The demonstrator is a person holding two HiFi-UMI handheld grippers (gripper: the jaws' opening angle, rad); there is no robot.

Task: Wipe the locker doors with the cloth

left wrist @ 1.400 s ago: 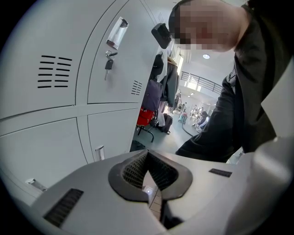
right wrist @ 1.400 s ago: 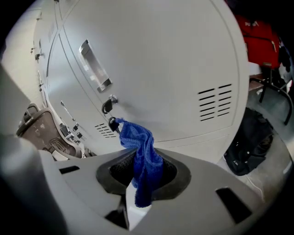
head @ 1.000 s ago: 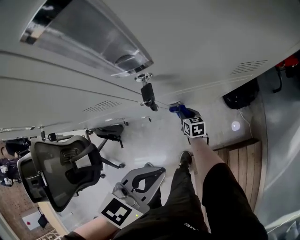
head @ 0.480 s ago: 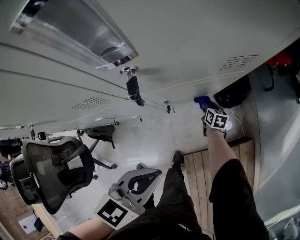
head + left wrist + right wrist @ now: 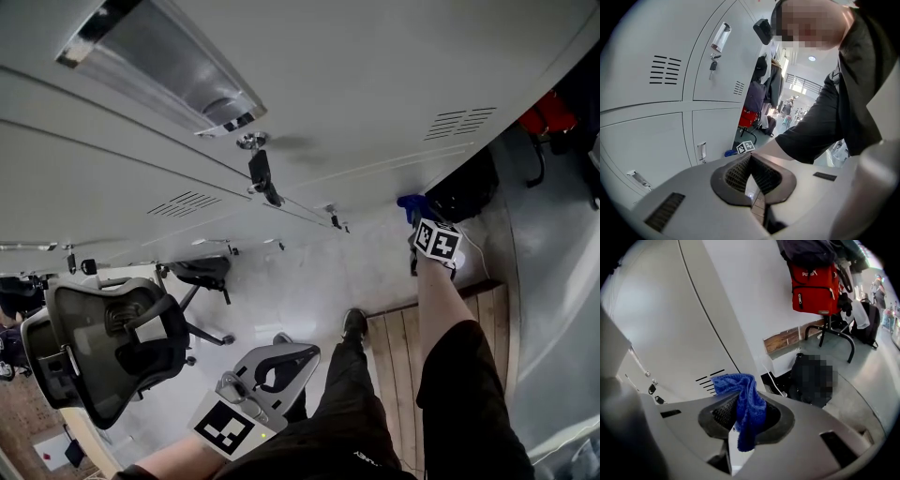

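- right claw (image 5: 418, 214) is pinching the blue cloth (image 5: 746, 404); cloth is bunched between the jaws, one fold poking out ahead, a tail hanging back over the claw
- cloth sits low on the locker doors (image 5: 375, 84), just beside the vent slots (image 5: 708, 376); I can't tell if it's actually pressing on the metal
- left claw (image 5: 752, 182) is pressed together with nothing in it; held low by the body, well apart from the doors
- step in hand, my read: a wiping pass on the lower door, right arm stretched down
- to do it well: I'd lead with the protruding fold, not the hard jaw tips; tilt the claw so the fabric meets the door flat; use long overlapping strokes along the panel
- grip looks thin, only a little cloth ahead of the jaws; I'd go light on pressure or plastic will scrape paint
- slots will snag loose fabric, so I'd run along them, not across
- key in the lock (image 5: 260, 174) hangs further left; black bag (image 5: 480, 186) on the floor is near; I'd steer round both
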